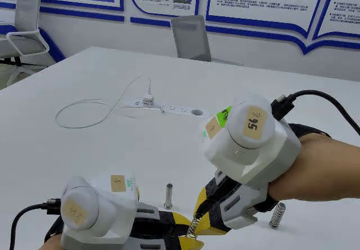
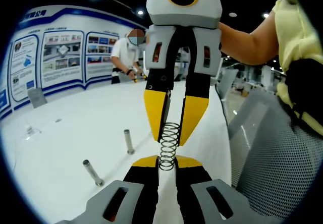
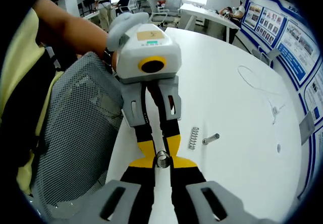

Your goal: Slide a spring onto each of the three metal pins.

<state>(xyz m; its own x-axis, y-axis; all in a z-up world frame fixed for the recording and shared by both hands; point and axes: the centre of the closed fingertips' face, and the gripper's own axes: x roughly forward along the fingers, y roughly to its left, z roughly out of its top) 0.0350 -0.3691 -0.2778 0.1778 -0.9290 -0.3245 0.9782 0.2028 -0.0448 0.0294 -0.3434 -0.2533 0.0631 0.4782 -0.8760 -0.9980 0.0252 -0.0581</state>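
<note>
Two grippers meet on one spring. In the left gripper view the left gripper [image 2: 167, 162] rises from the bottom edge with its jaws drawn narrow on the lower coils of the spring [image 2: 169, 148]. The right gripper [image 2: 170, 140] comes down from the top of the frame, its yellow jaws pinched on the upper coils. The spring stands between them at the frame's centre, clear of the table [image 1: 112, 160]. Whether anything runs inside it I cannot tell.

To the left of the jaws in the same view stand two bare pins: the upper pin [image 2: 129, 142] near centre left and the lower pin [image 2: 93, 172] toward the lower left. Neither carries a spring. In the head view a loose spring [image 1: 277, 214] lies at the lower right, with a power strip [image 1: 169, 108] well beyond at mid-frame.

This looks like a handover or a squaring-up before threading. To do it well, one gripper should probably let go while the other keeps a light hold near one end, so the coils are not crushed and the bore stays open. The spring's axis should then be lined up with a pin, its open end set over the pin's top, and lowered straight. A tilt would likely snag a coil on the pin's edge.
</note>
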